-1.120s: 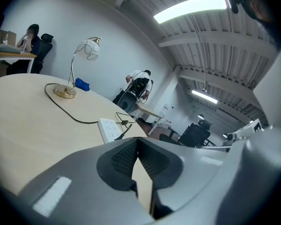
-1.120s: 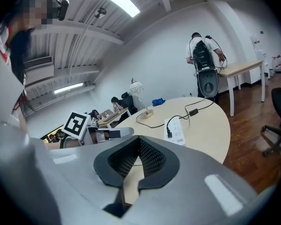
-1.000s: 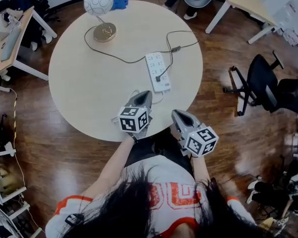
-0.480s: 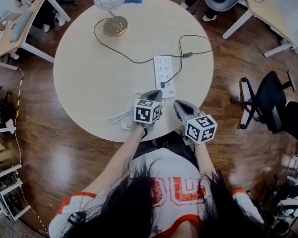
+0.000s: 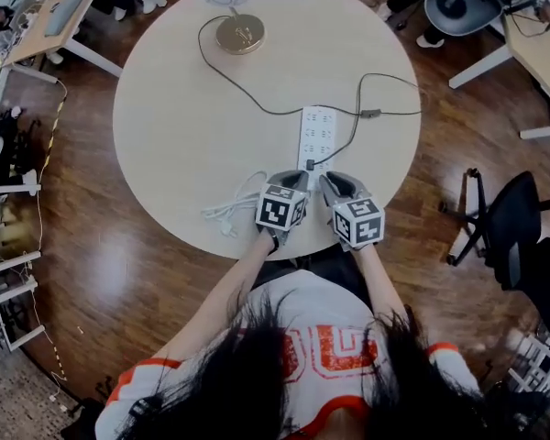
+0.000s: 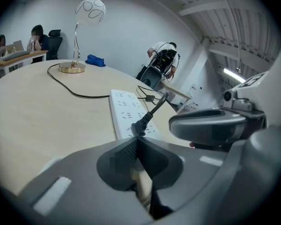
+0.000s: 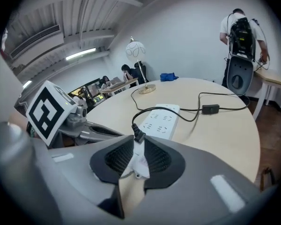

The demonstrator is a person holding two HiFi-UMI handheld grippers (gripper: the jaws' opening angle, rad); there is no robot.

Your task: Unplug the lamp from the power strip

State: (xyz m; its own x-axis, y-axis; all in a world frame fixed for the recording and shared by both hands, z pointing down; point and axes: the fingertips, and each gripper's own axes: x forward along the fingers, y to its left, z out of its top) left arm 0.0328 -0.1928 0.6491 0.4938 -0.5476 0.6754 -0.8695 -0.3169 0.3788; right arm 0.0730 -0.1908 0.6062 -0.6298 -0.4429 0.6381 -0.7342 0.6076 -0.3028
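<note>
Power strip | long axis away from person | plug near end

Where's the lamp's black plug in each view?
Head view: plug just right of centre, in the power strip's near end.
Left gripper view: plug at centre, standing up from the near end of the strip.
Right gripper view: plug left of centre, at the strip's near end.
Shared landmark: the lamp at the table's far side.

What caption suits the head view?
Lamp cord crosses the round table to a plug seated in the white power strip.
</note>
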